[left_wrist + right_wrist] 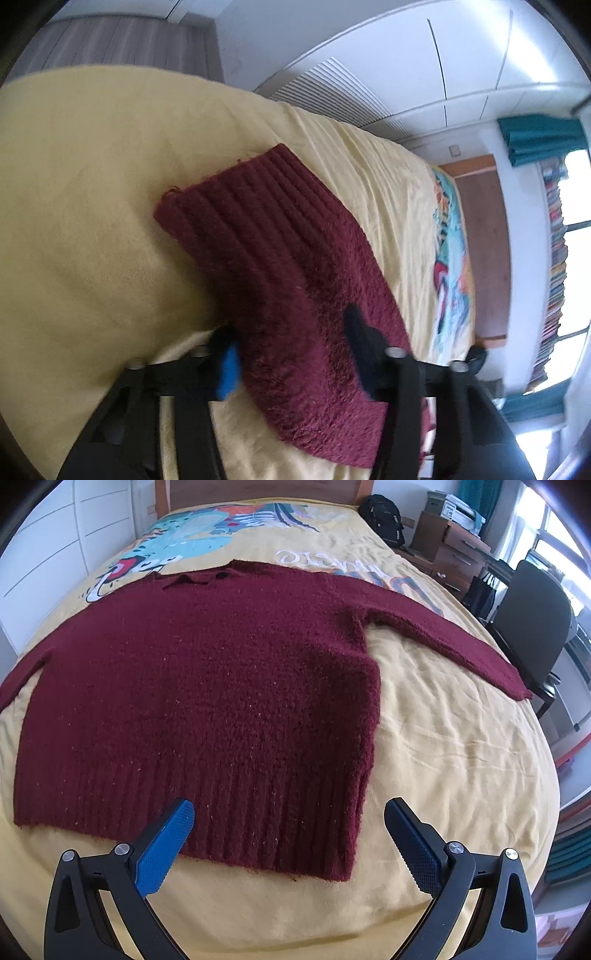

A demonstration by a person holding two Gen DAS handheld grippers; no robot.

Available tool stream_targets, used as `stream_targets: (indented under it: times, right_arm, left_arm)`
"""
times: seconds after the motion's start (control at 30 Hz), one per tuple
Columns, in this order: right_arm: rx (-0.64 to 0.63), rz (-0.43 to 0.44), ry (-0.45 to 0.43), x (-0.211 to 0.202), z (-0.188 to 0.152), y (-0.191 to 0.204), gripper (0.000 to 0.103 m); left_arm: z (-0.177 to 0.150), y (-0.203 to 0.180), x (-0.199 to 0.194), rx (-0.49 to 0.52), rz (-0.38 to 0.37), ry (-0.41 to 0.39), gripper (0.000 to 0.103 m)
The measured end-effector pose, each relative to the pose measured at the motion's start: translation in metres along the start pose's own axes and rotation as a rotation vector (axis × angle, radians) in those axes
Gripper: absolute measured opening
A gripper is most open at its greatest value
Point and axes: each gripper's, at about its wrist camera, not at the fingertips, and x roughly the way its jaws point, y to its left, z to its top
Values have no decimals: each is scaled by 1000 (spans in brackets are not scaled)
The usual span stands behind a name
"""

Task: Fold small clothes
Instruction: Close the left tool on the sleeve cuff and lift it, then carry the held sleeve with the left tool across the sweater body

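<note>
A dark red knitted sweater (207,686) lies flat on a yellow bed sheet (461,760), collar at the far end, ribbed hem toward me, right sleeve (461,635) stretched out to the right. My right gripper (290,834) is open and empty, hovering over the hem's right part. In the left wrist view a ribbed sleeve of the sweater (280,258) runs between the fingers of my left gripper (291,343). The jaws stand apart on either side of the cloth; the view is blurred and a firm grip does not show.
The bed sheet has a colourful cartoon print (207,531) near the wooden headboard. A black office chair (532,627), a desk with drawers (454,550) and a black backpack (384,513) stand to the right of the bed. White wardrobes (48,550) stand to the left.
</note>
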Motion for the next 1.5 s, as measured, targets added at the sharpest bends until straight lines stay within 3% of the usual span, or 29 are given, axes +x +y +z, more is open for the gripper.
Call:
stream_targets:
  times: [0.1,0.2,0.43,0.77,1.17,1.5]
  right_arm:
    - [-4,3,0,0,0,1,103]
    - [-1,9,-4,-1,0,0,103]
    - [24,25,-12,-3,-4,-8,103]
    - [46,55,-46,-9,-5,-25,103]
    - [99,47,-47,-7,-23,-72,103]
    - [141,85,-45,-4,-36,-100,103]
  left_arm:
    - [3,9,-8,-35,-17,14,18]
    - [3,13,-19,-31,-14,9,14]
    - [-1,-10,-27,-7,-61,7,12]
    - [-31,-79,-25,78,-100,40,12]
    - [-102,-176,6,178,-158,122,12]
    - [-179,-262,47,298,-212,240,12]
